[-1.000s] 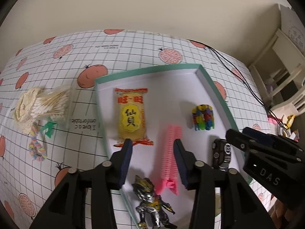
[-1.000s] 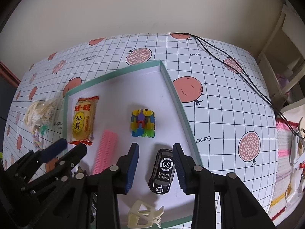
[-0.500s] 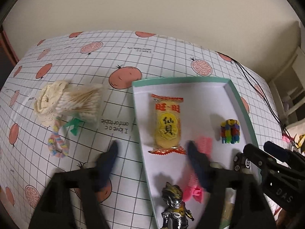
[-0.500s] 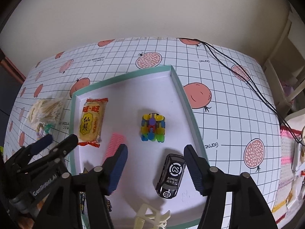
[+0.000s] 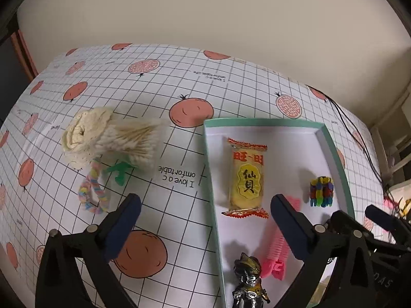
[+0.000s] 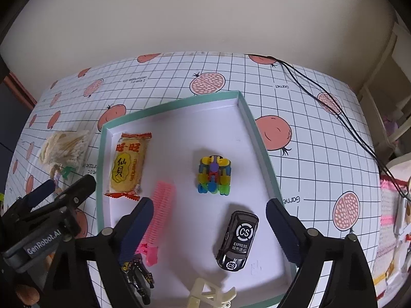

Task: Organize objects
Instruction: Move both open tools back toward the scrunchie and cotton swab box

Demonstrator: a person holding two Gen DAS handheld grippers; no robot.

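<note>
Both grippers, left gripper [image 5: 204,214] and right gripper [image 6: 209,217], hang released, grasping nothing. The toy car [image 6: 236,240] lies near-right in the tray [image 6: 259,138], long axis near-to-far, slightly tilted.

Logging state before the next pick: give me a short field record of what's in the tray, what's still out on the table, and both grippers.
tray: teal rim, white floor
in tray: snack packet; pink comb; block toy; black toy car; figurine; cream clip
on table, left of tray: cotton swabs; pastel hair tie; green clip
left gripper: open, empty
right gripper: open, empty, above car
</note>
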